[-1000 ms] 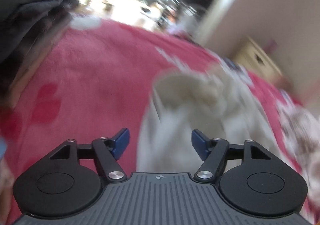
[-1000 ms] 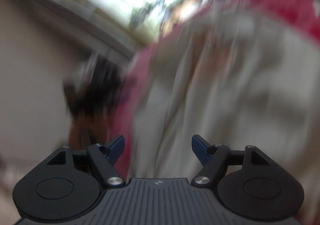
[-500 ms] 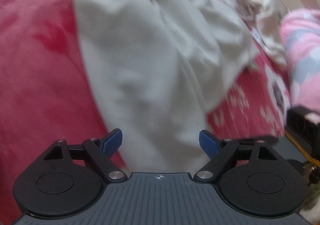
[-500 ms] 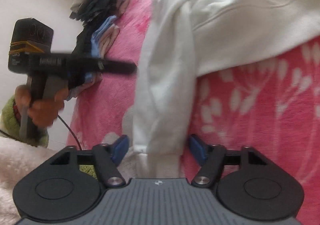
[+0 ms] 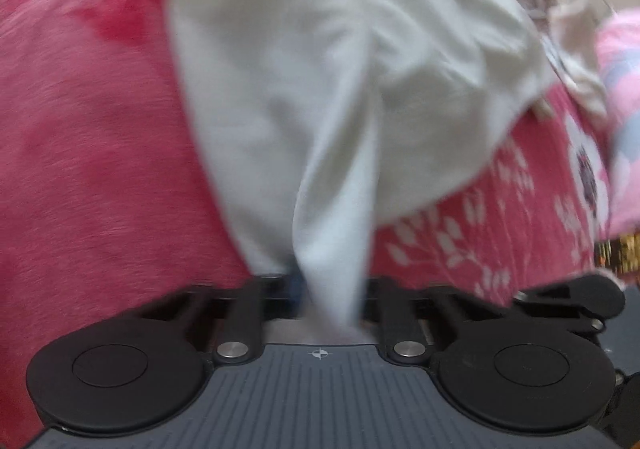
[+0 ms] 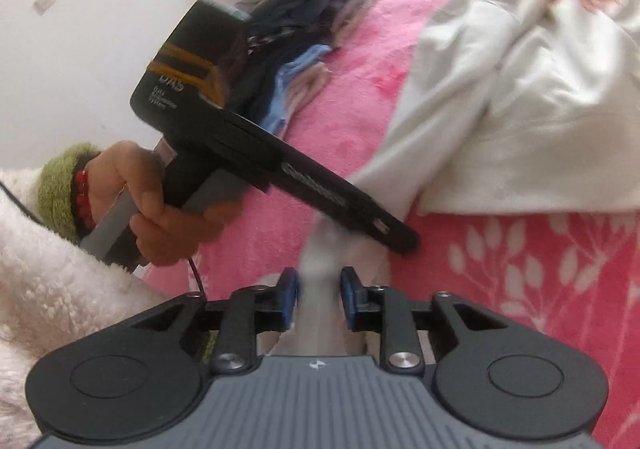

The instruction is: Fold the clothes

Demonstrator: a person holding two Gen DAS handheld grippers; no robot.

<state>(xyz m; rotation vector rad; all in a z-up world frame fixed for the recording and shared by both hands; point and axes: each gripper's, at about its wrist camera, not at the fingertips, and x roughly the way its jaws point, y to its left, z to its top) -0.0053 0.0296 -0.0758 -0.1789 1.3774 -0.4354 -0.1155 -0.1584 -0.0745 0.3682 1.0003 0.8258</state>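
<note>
White garment (image 6: 500, 121) hem pinched between right gripper (image 6: 319, 301) fingers (image 6: 289, 299), left gripper (image 5: 328, 289) likewise

My white garment (image 5: 280, 97) lies on a pink blanket (image 6: 540, 269) printed with white leaves; my gripper pads (image 6: 289, 299) are blue.

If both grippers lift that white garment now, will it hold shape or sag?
The white garment probably sags: it lies crumpled in soft folds on the pink blanket. It looks light; the strip in the right gripper bunches narrow.
</note>
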